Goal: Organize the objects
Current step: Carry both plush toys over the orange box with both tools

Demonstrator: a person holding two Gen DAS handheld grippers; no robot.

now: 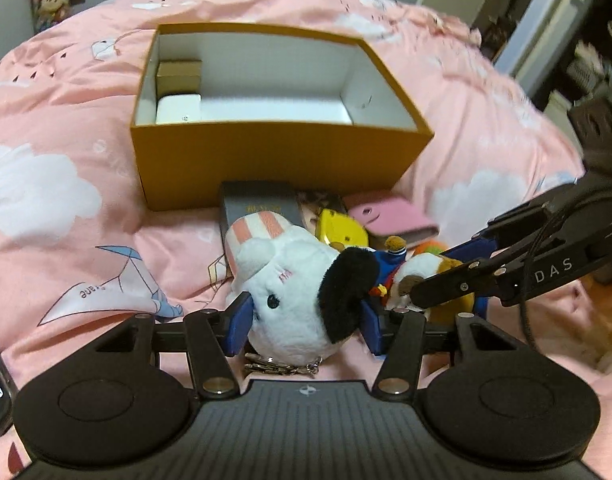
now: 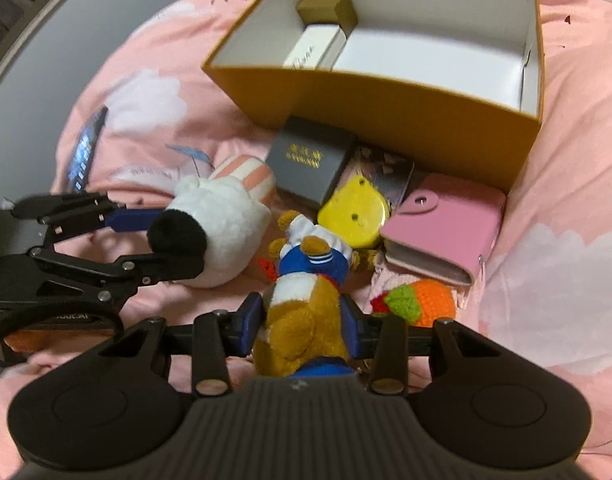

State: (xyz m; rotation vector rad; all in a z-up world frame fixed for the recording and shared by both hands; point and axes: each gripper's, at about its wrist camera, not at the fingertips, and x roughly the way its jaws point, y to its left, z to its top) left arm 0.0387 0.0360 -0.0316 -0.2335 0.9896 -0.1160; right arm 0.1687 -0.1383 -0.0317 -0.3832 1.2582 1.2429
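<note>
An open mustard-yellow box [image 1: 273,160] [image 2: 386,92] sits on the pink bedspread and holds a small gold box [image 1: 179,73] and a white box [image 1: 177,109] at its left end. My left gripper [image 1: 306,322] is shut on a white plush with a black ear [image 1: 293,296]; it also shows in the right wrist view [image 2: 221,224]. My right gripper [image 2: 303,326] is shut on a brown bear plush in blue sailor clothes [image 2: 306,312]. In front of the box lie a dark grey box [image 2: 310,164], a yellow toy [image 2: 356,212], a pink wallet [image 2: 446,228] and a crocheted carrot [image 2: 426,302].
A phone [image 2: 83,152] lies on the bedspread [image 1: 65,120] to the left. A metal keyring [image 1: 281,366] hangs under the white plush. Shelves stand beyond the bed at the right [image 1: 586,40].
</note>
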